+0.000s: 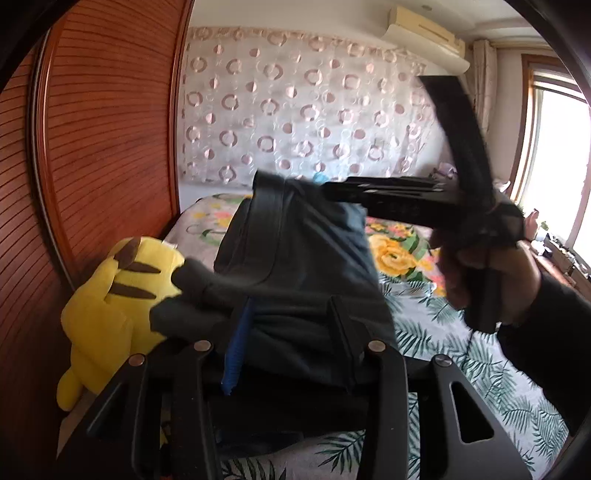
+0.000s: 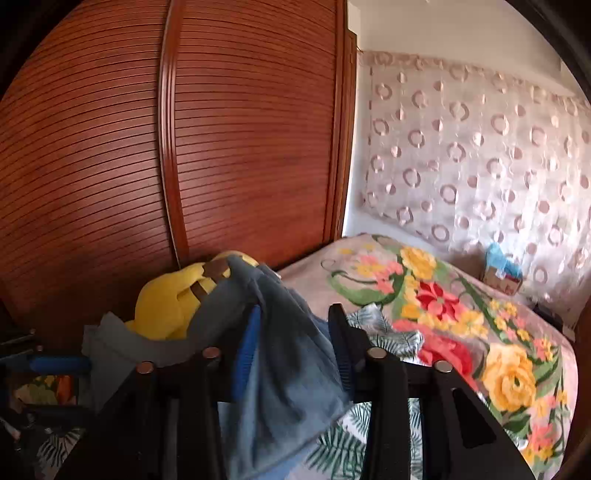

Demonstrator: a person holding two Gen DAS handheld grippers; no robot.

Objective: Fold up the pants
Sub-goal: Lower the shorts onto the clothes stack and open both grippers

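both grippers were up over the bed [image 2: 461, 332] with the pants [image 1: 295, 266] strung between them, off the bedding.

left gripper [image 1: 291, 321]: the dark pants ran between its two fingers, the blue-padded finger [image 1: 236, 350] on one side and the black one on the other, cloth bunched and filling the gap. the fingers stood only partly closed, with the fabric caught between them. a lighter grey fold of the cloth stuck out to the left of the fingers, in front of the yellow plush toy [image 1: 107, 295].

right gripper [image 2: 295, 332]: blue-grey pants cloth [image 2: 280, 369] draped between and over its fingers, hanging down toward the leaf-print sheet [image 2: 343, 443]. same reading: a moderate gap with fabric held in it. in the left wrist view this gripper [image 1: 328, 192] came in sideways from the right, its tips at the upper edge of the pants near the waistband [image 1: 267, 206], my right hand [image 1: 487, 266] wrapped round its handle.

surroundings: slatted wooden wardrobe [image 2: 166, 147] on the left, the plush toy against its foot, partly covered by pants cloth in the right wrist view. floral blanket [image 2: 443, 295] across the bed, circle-pattern curtain [image 2: 480, 147] behind it, a small blue-topped box [image 2: 500, 273] by the curtain. air conditioner [image 1: 424, 33] high on the wall, window [image 1: 554, 166] bright at far right.
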